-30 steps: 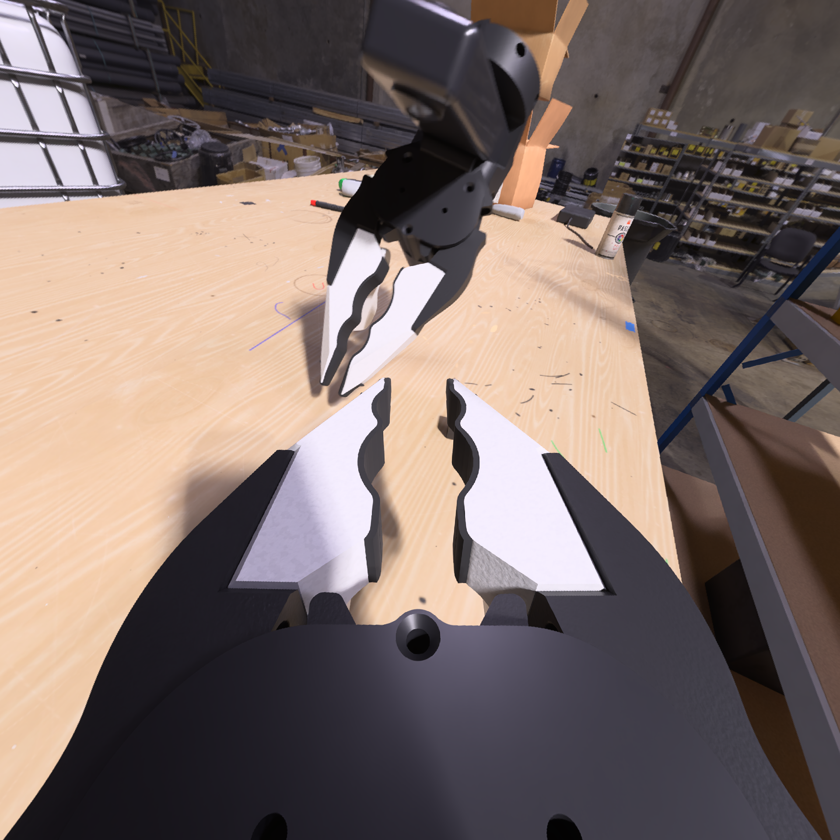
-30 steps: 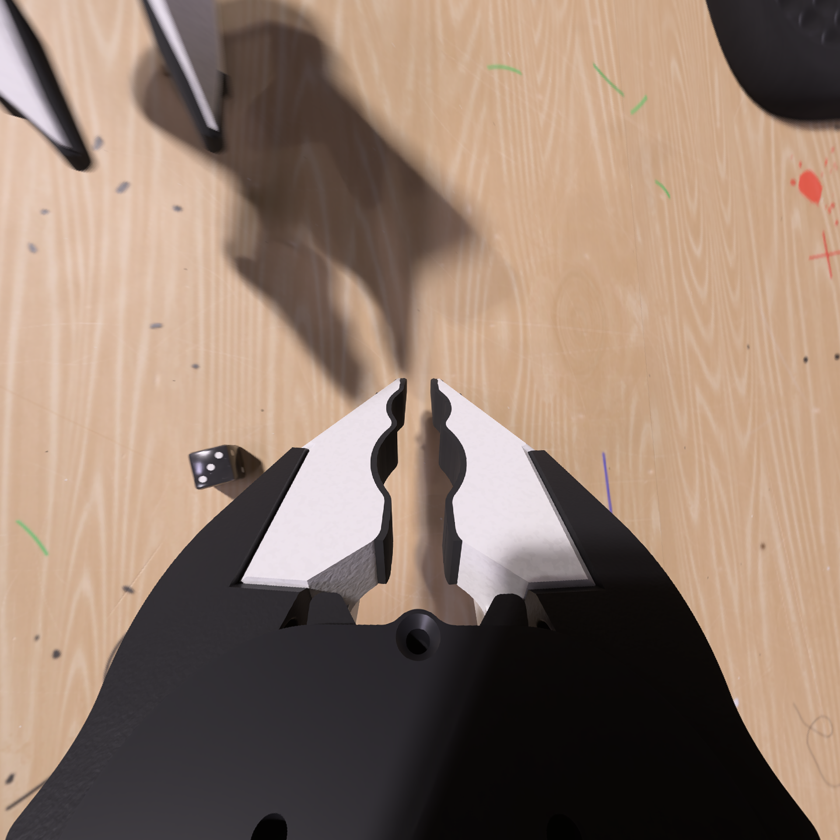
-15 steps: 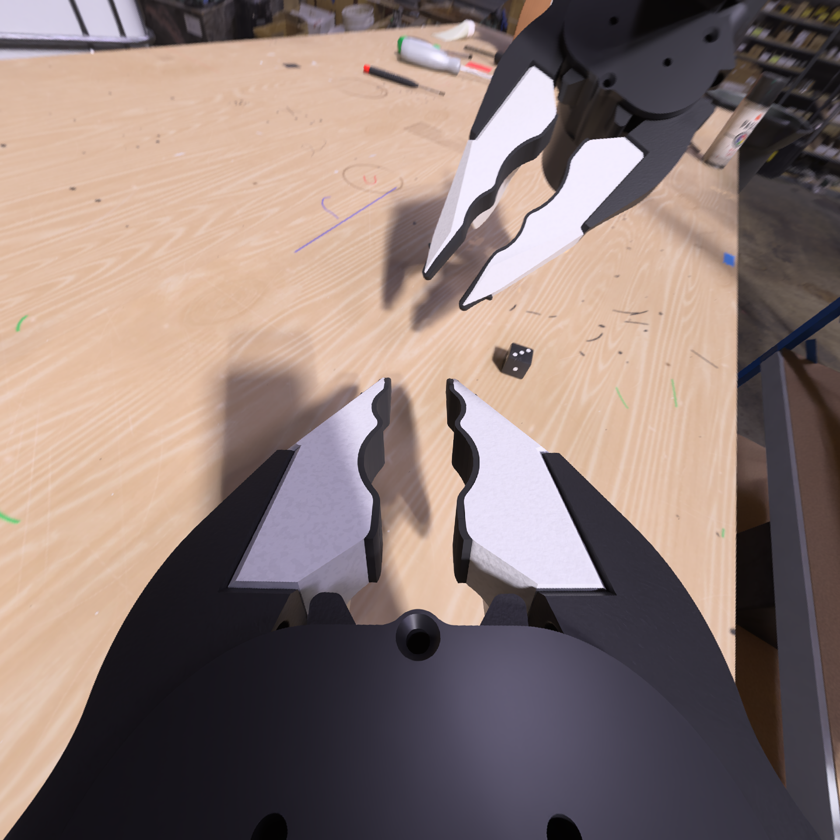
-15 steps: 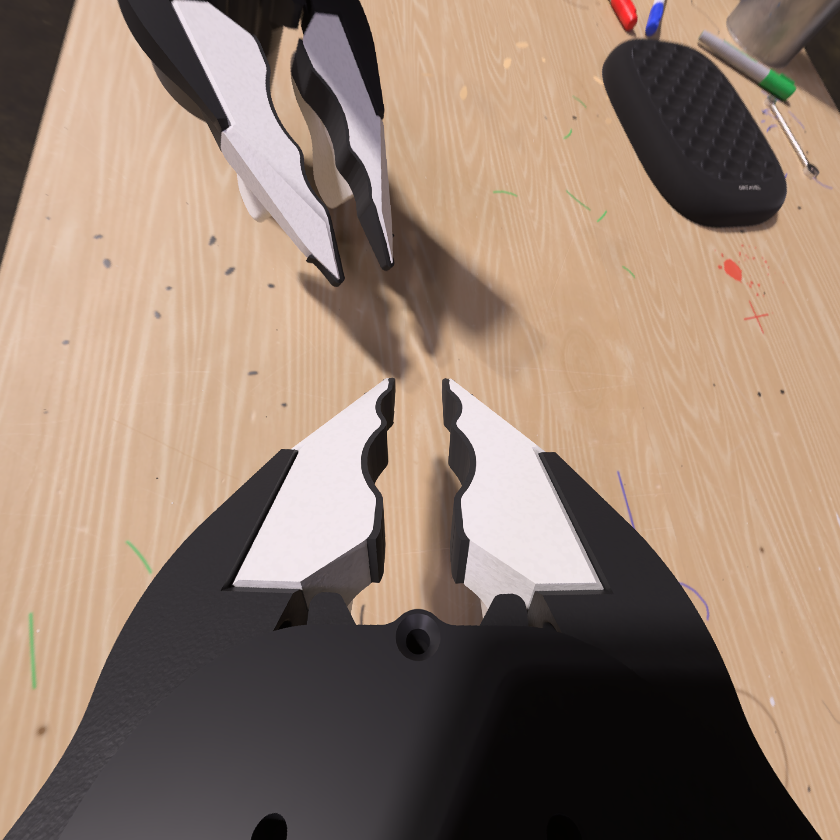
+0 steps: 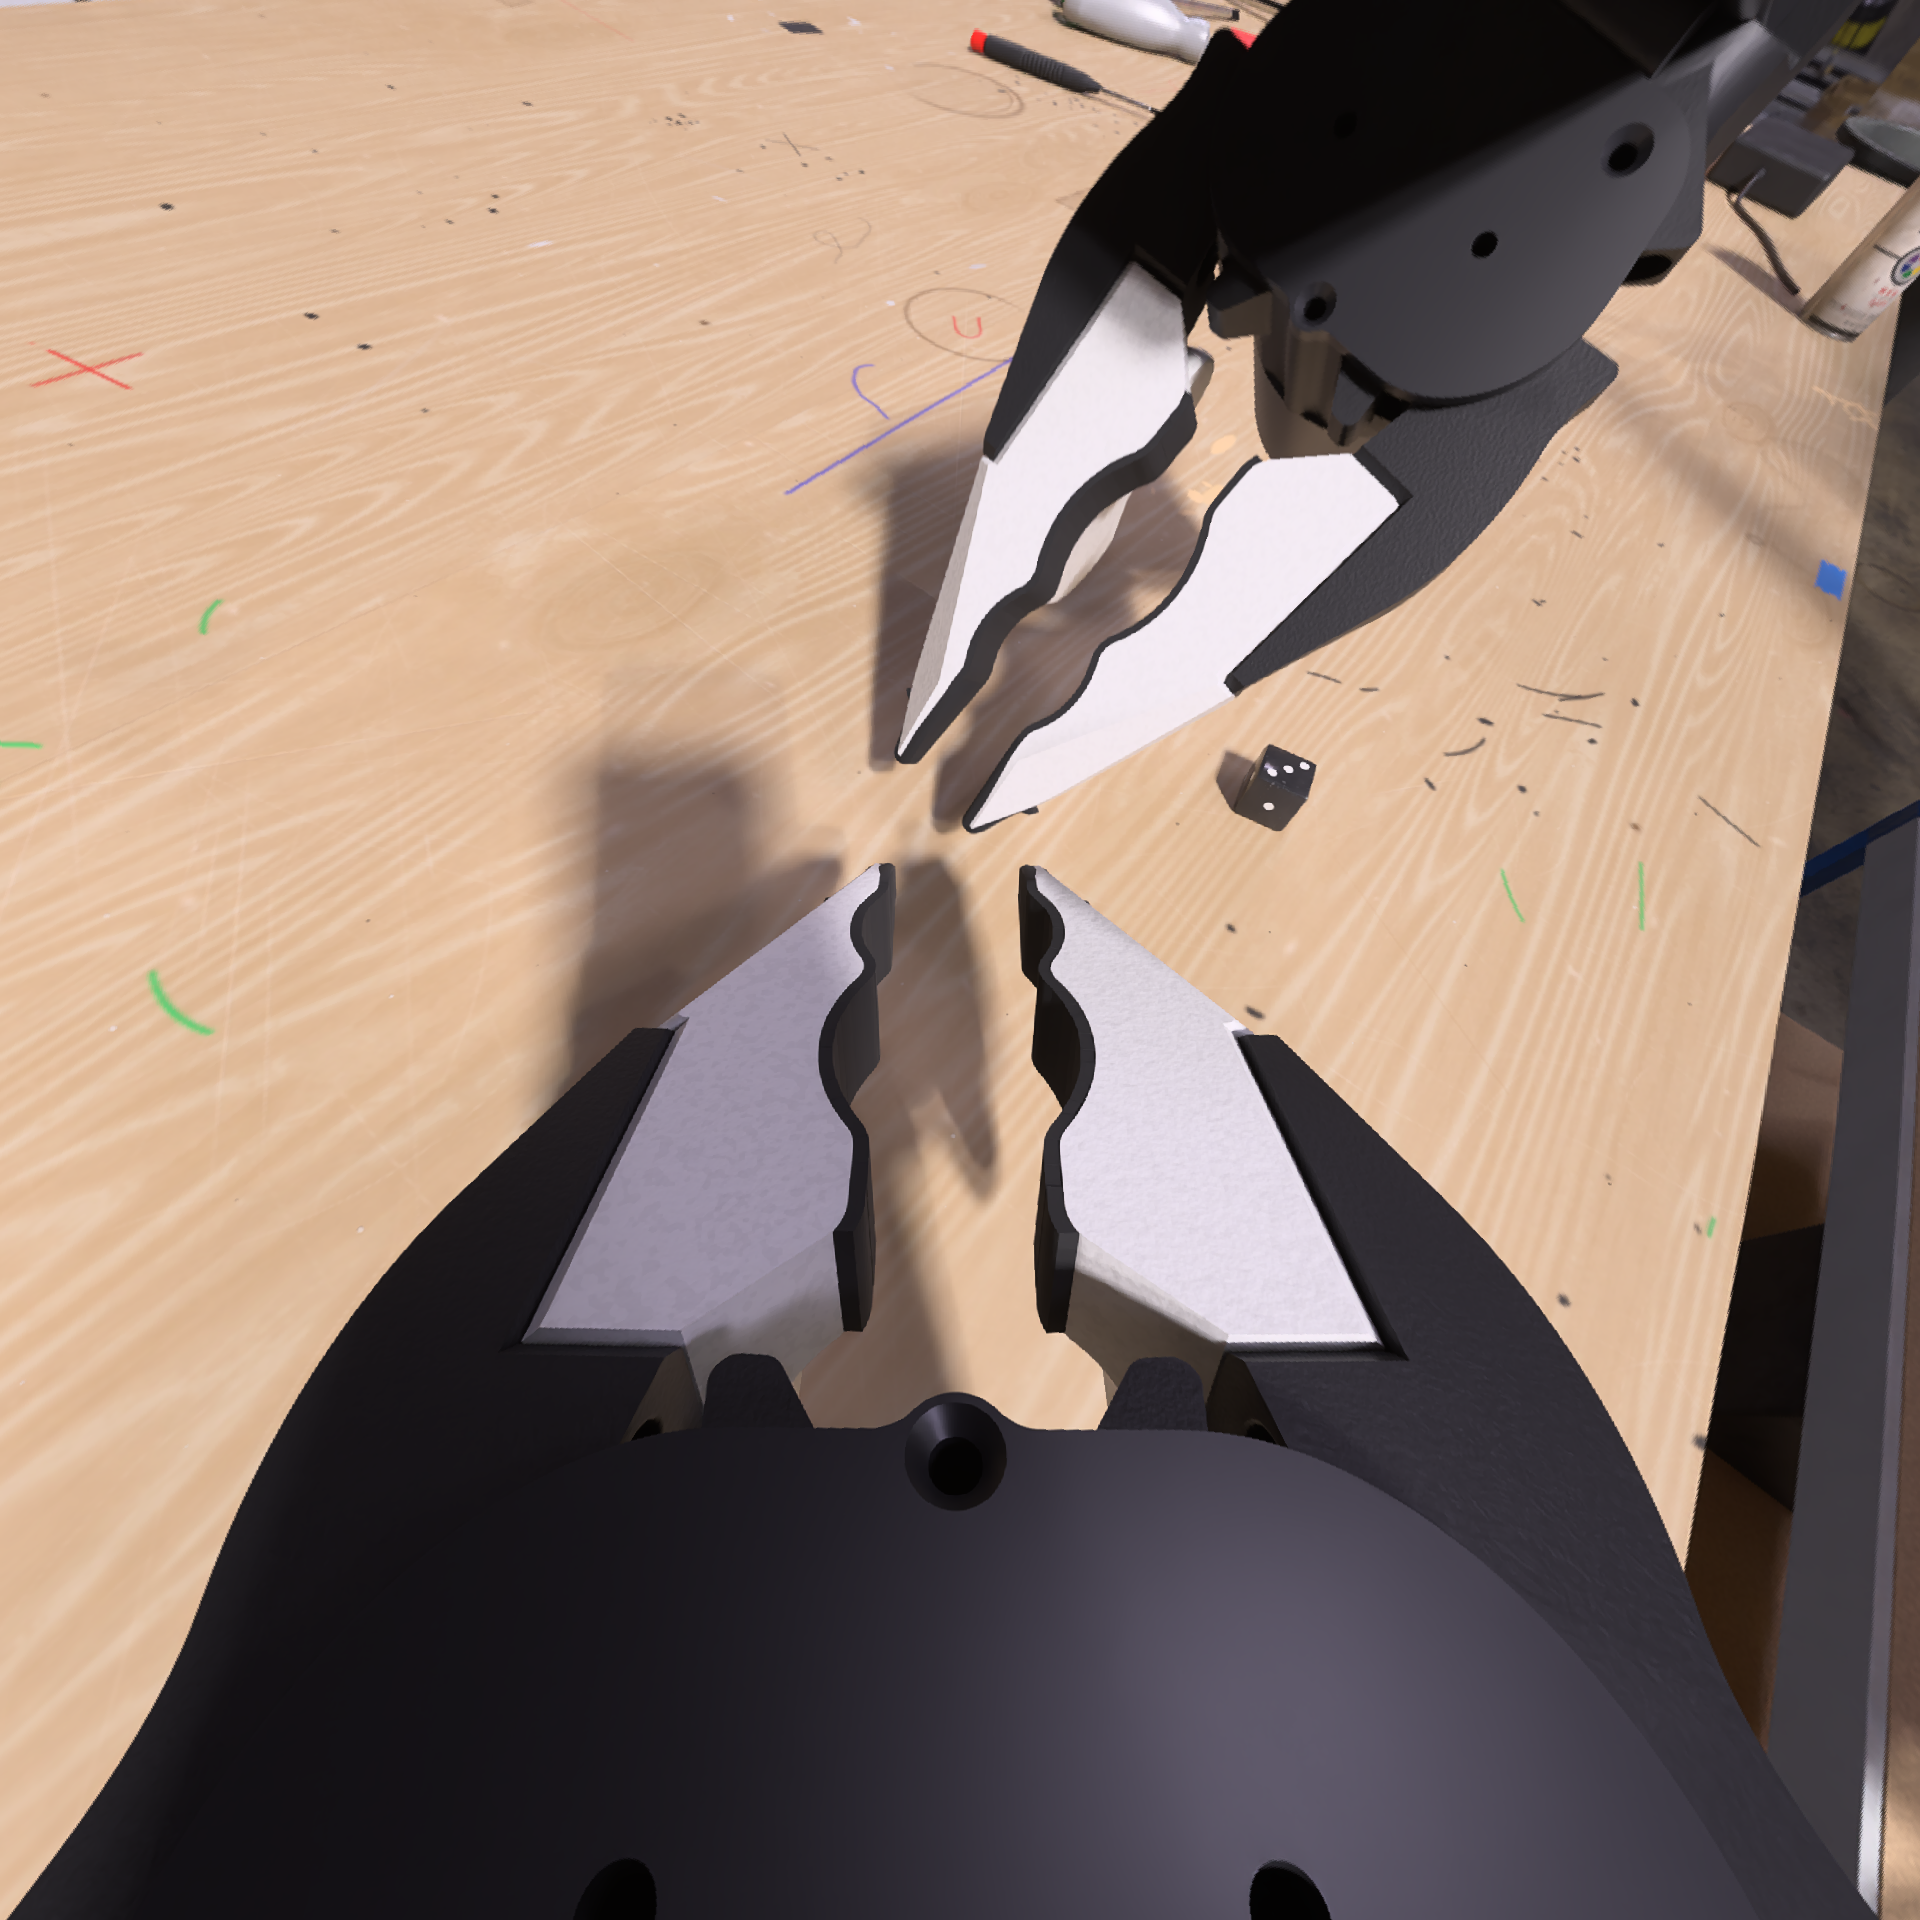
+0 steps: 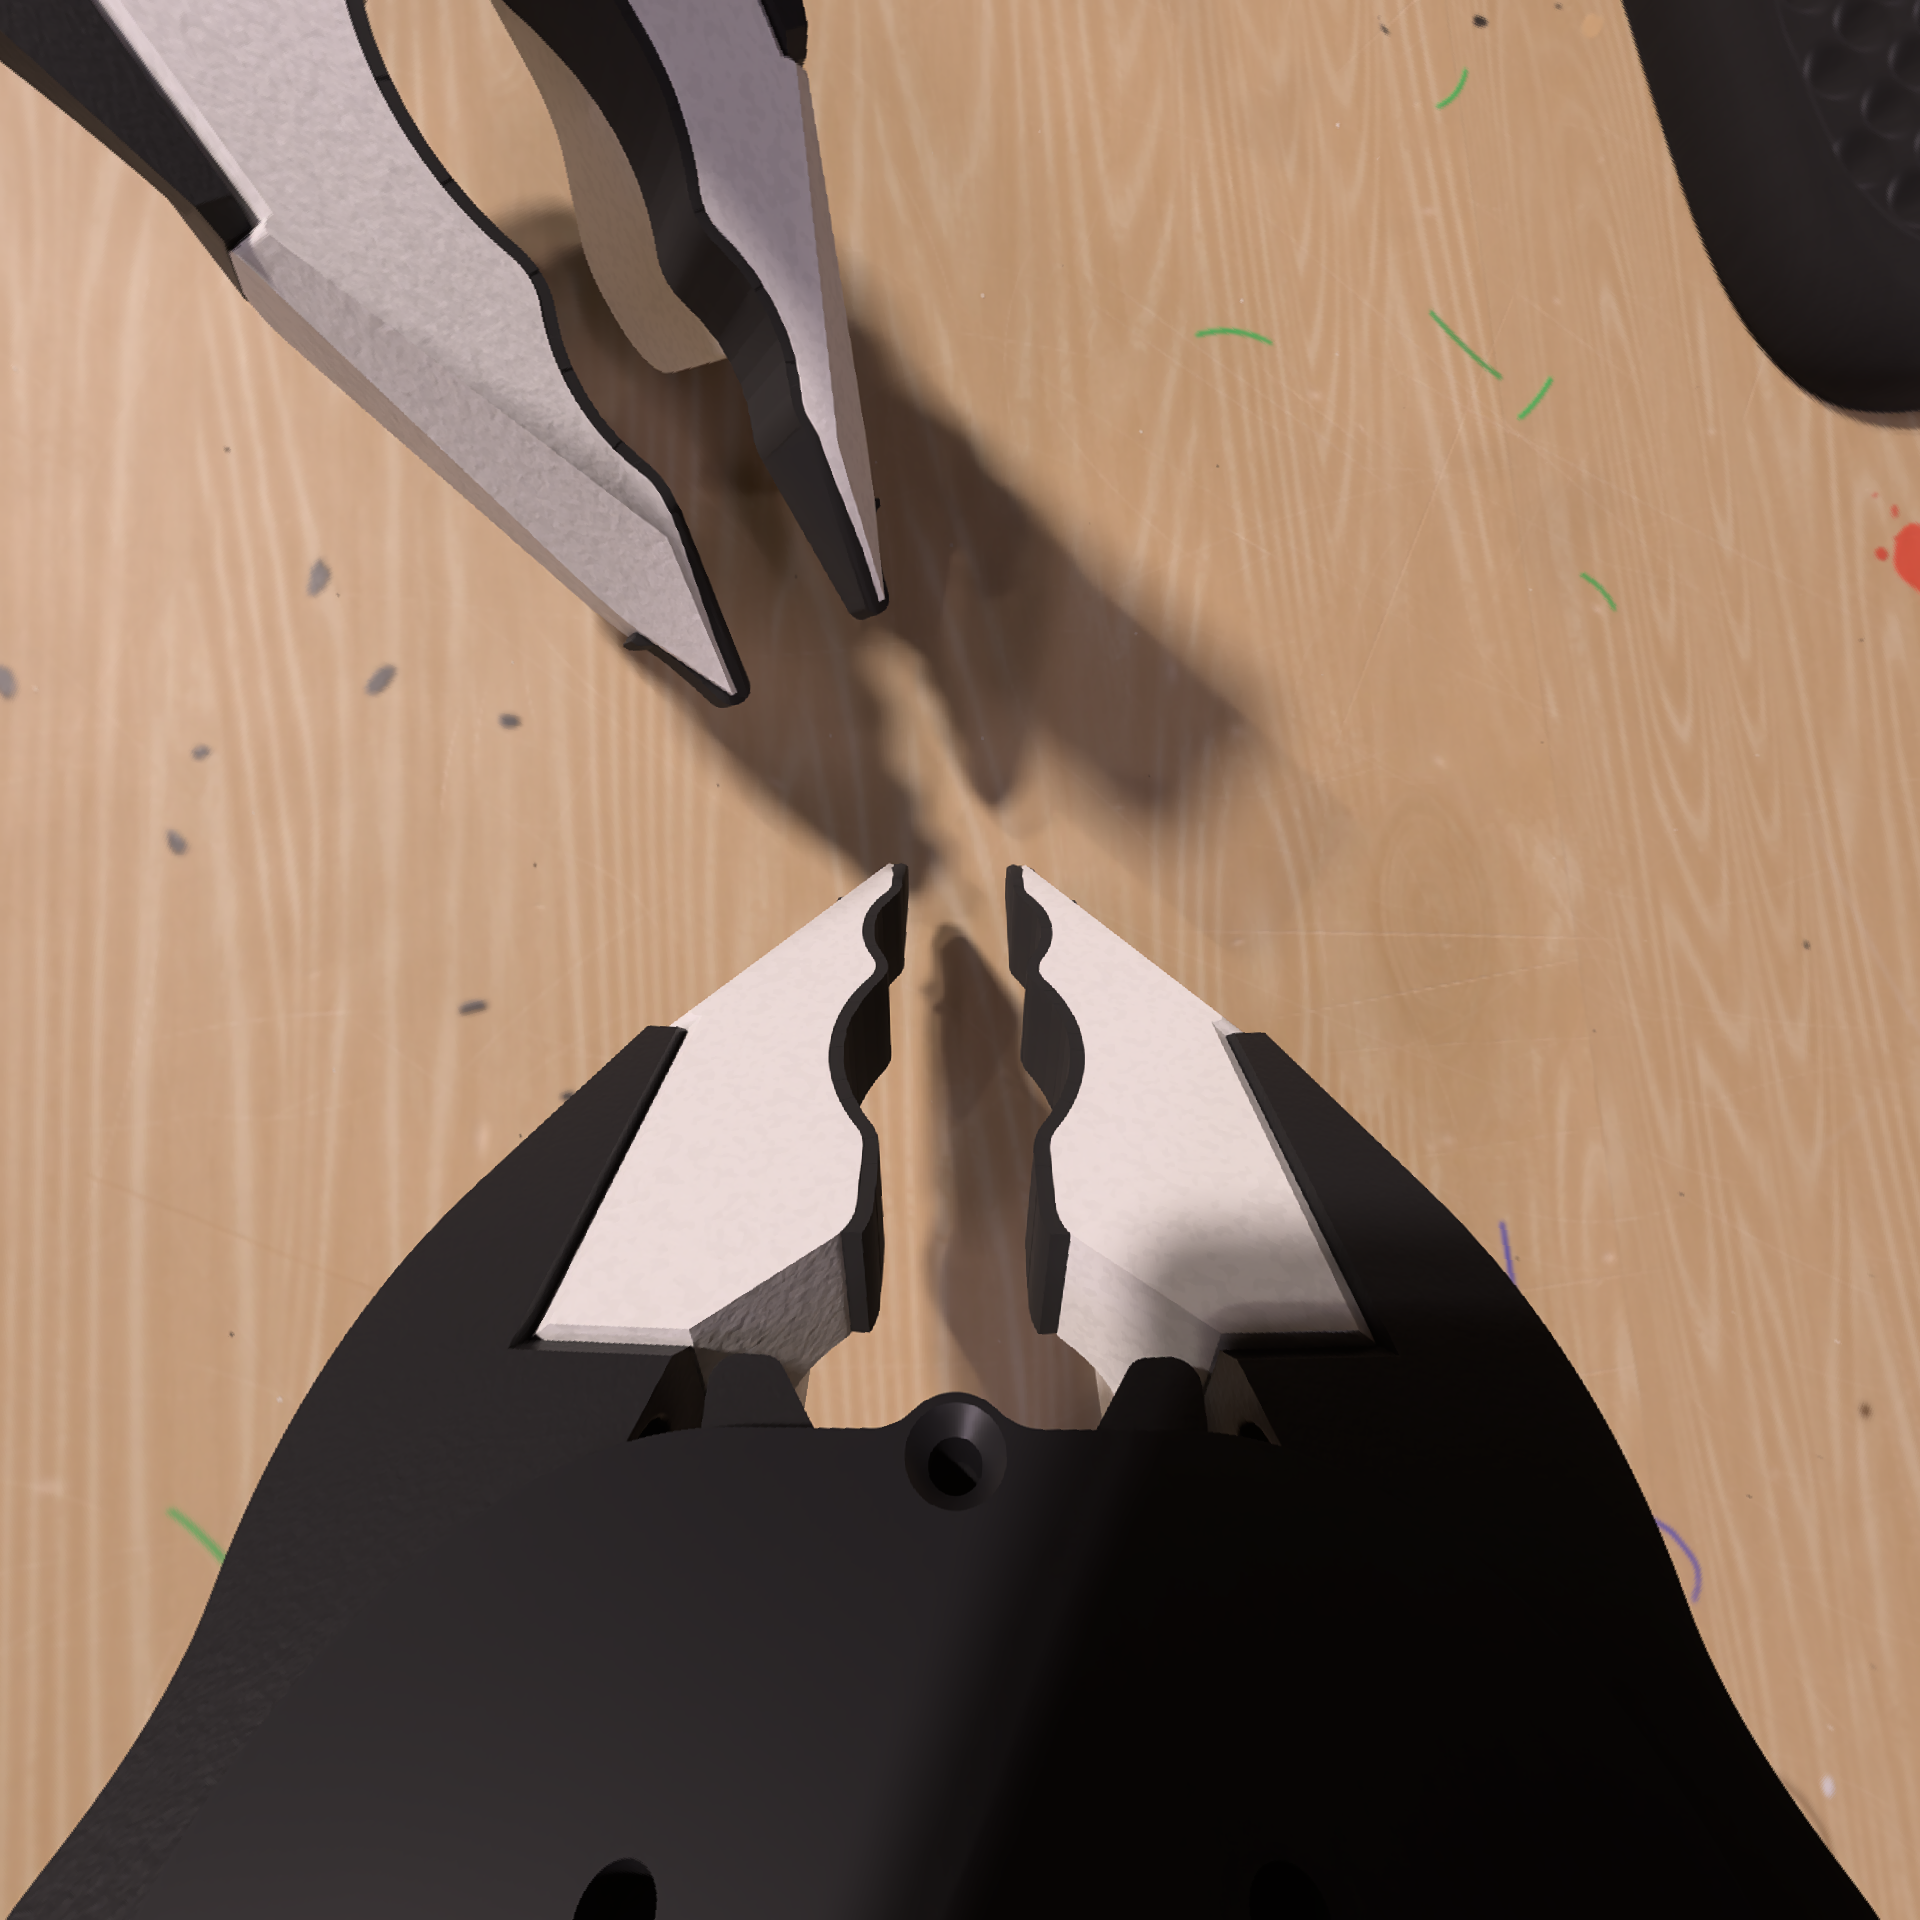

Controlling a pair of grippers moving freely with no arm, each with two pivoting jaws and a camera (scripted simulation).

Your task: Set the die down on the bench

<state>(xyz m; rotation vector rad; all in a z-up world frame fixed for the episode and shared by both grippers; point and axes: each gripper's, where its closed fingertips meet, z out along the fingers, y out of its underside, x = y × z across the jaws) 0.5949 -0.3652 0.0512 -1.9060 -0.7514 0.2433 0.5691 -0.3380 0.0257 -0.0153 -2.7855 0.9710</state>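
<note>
A small black die (image 5: 1274,787) with white pips rests on the wooden bench (image 5: 416,520), to the right of both grippers and touching neither. My left gripper (image 5: 956,873) is open and empty, its tips just above the bench. My right gripper (image 6: 956,873) is open and empty too. It shows in the left wrist view (image 5: 940,795), pointing down at the bench just beyond my left tips. In the right wrist view the left gripper (image 6: 805,649) comes in from the top left; the die is out of that view.
The bench's right edge (image 5: 1766,1143) runs close past the die, with a dark metal rail (image 5: 1870,1247) beyond it. A black textured pad (image 6: 1808,197) lies at the top right of the right wrist view. A red-capped pen (image 5: 1029,57) and a spray can (image 5: 1870,281) lie far off.
Both grippers have drawn closer, tips now nearly facing each other above the bench. The die lies in the same spot on the bench, untouched. Both stay open.
</note>
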